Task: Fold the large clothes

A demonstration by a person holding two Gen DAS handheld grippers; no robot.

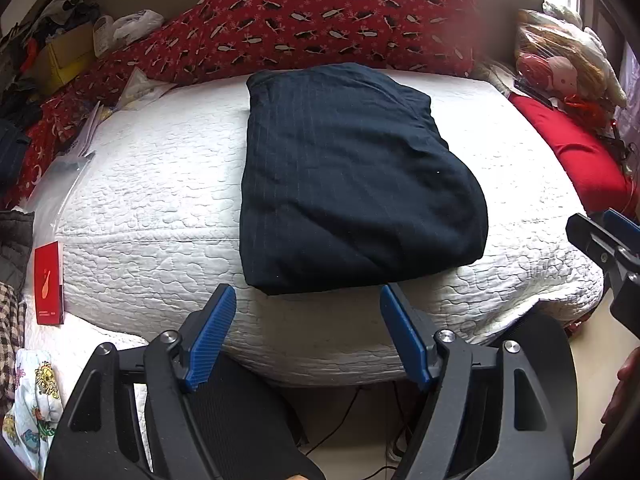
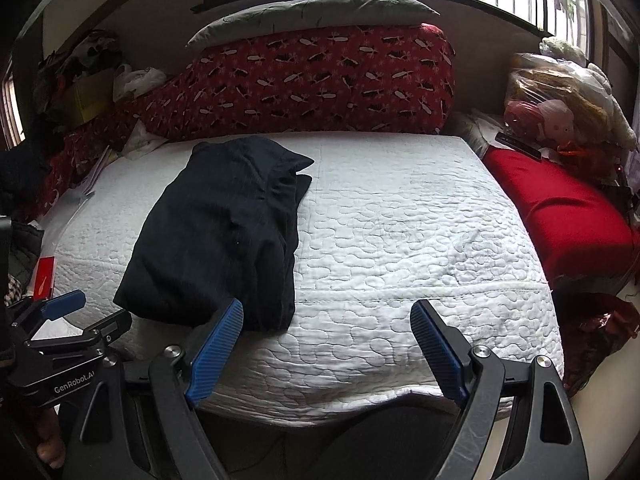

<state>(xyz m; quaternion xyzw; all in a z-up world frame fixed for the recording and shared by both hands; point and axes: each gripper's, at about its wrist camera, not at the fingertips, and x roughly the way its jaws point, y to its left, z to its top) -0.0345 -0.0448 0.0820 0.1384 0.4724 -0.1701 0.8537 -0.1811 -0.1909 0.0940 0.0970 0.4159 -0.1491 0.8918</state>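
A dark navy garment [image 1: 352,176] lies folded into a compact rectangle on the white quilted bed [image 1: 152,208]. In the right wrist view the garment [image 2: 224,232] lies left of centre on the bed [image 2: 400,240]. My left gripper [image 1: 308,304] is open and empty, just short of the garment's near edge. My right gripper [image 2: 328,320] is open and empty, over the bed's front edge, to the right of the garment. The right gripper shows at the right edge of the left wrist view [image 1: 600,240]; the left gripper shows at the lower left of the right wrist view [image 2: 80,316].
A red patterned bolster [image 1: 320,16] and grey pillow [image 2: 312,12] line the far side. A red cushion [image 2: 560,208] and bagged toys [image 2: 560,96] sit right. A red box [image 1: 50,280], papers [image 1: 88,128] and piled clothes [image 1: 24,80] sit left. Cables run under the bed [image 1: 344,412].
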